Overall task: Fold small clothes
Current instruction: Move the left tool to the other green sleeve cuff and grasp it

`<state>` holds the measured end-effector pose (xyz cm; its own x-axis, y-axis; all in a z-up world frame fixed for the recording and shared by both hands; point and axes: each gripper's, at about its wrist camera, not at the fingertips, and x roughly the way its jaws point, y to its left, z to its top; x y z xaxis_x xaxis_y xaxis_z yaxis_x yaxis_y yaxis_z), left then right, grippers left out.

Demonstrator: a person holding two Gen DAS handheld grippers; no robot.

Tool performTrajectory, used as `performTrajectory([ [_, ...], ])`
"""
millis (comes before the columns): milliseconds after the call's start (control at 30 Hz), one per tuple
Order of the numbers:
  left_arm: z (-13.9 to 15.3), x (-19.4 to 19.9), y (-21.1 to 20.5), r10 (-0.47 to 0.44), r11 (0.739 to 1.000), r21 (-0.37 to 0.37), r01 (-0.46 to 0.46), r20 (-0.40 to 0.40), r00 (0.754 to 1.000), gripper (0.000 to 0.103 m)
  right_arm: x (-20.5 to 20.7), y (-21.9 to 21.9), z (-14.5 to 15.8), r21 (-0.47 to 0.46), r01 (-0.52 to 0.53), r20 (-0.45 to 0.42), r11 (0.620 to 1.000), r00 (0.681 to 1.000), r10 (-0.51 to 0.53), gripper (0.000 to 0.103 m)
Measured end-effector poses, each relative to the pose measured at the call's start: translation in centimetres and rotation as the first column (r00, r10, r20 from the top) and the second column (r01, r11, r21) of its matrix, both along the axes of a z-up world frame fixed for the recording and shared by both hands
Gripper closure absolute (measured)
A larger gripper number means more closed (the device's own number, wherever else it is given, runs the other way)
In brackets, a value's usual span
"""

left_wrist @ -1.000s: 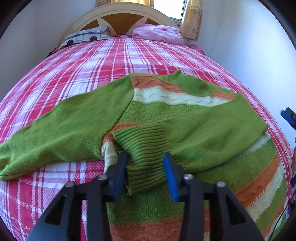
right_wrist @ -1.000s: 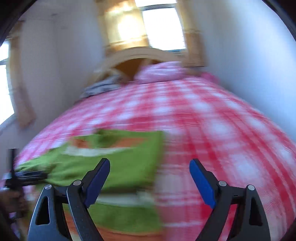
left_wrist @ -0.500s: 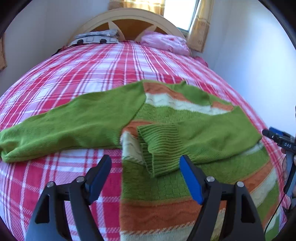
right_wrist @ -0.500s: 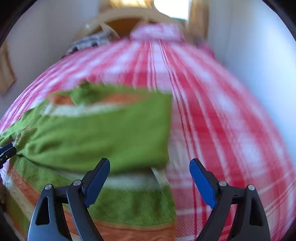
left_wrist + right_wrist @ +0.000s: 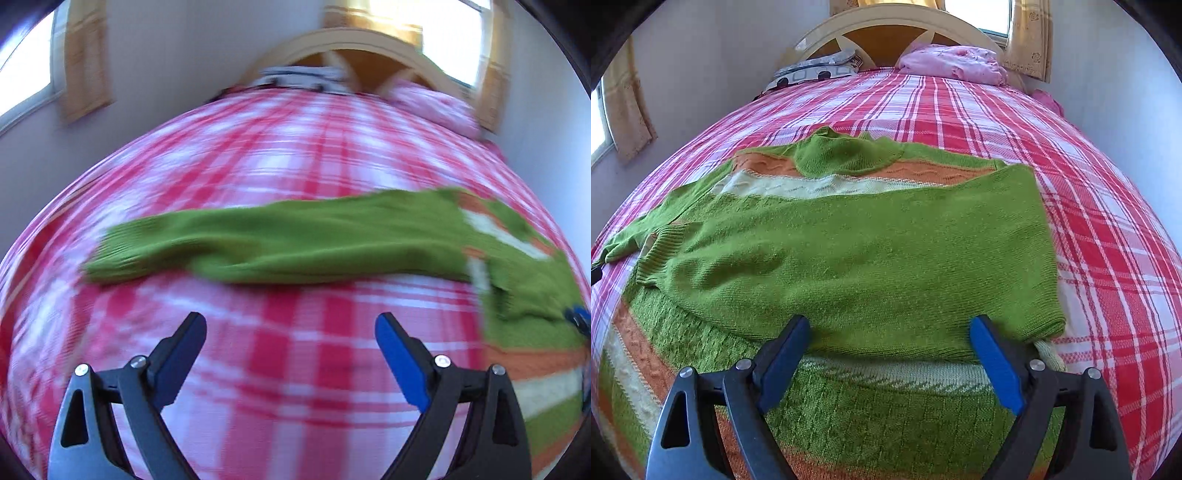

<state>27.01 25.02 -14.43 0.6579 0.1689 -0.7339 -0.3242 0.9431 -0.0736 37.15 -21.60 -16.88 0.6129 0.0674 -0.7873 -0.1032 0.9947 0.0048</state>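
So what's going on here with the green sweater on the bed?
A person is folding a striped green sweater laid flat on a red plaid bed, with a two-fingered tool in each hand. One sleeve is already folded across the body; the other sleeve is stretched out to the side. The left tool holds nothing, its jaws opening over bare bedspread near that outstretched sleeve. The right tool hangs open over the folded sleeve's lower edge, gripping nothing.

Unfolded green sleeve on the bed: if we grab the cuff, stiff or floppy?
Probably floppy: the sleeve lies limp and creased on the plaid bedspread. Its coarse knit likely grips the pads rather than slipping. It will likely drag and stretch, being joined to the sweater.
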Motion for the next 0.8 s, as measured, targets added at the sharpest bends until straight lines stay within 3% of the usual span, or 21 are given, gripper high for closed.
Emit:
performTrajectory([
  [100, 0.0, -1.4, 4.7, 0.141, 0.989, -0.048, -0.140, 0.014, 0.990, 0.008, -0.3, 0.5, 0.0, -0.009, 0.002, 0.017, 1.000, 1.000, -0.002, 0.013],
  [233, -0.1, -2.9, 9.8, 0.282, 0.951, -0.138, -0.275, 0.035, 0.959, 0.012, -0.8, 0.7, 0.5, -0.010, 0.002, 0.020, 1.000, 1.000, -0.002, 0.013],
  [300, -0.3, -3.3, 11.3, 0.308, 0.930, -0.224, -0.291, 0.046, 0.950, 0.017, -0.8, 0.7, 0.5, -0.013, 0.002, 0.021, 1.000, 1.000, -0.002, 0.013],
  [400, -0.4, -3.5, 12.9, 0.351, 0.877, -0.375, -0.302, 0.068, 0.934, 0.018, -1.0, 0.8, 0.6, -0.019, 0.003, 0.024, 1.000, 1.000, -0.002, 0.013],
  [533, -0.6, -3.4, 13.8, 0.373, 0.818, -0.503, -0.279, 0.094, 0.923, 0.022, -1.1, 0.9, 0.6, -0.022, 0.004, 0.028, 1.000, 1.000, -0.003, 0.013],
  [633, -0.9, -2.9, 13.8, 0.378, 0.787, -0.556, -0.267, 0.092, 0.921, 0.024, -1.1, 0.9, 0.6, -0.021, 0.004, 0.028, 1.000, 1.000, -0.003, 0.013],
  [800, -2.0, -1.7, 13.9, 0.401, 0.768, -0.564, -0.302, 0.058, 0.914, 0.024, -1.1, 0.8, 0.6, -0.021, 0.003, 0.028, 1.000, 1.000, -0.003, 0.013],
])
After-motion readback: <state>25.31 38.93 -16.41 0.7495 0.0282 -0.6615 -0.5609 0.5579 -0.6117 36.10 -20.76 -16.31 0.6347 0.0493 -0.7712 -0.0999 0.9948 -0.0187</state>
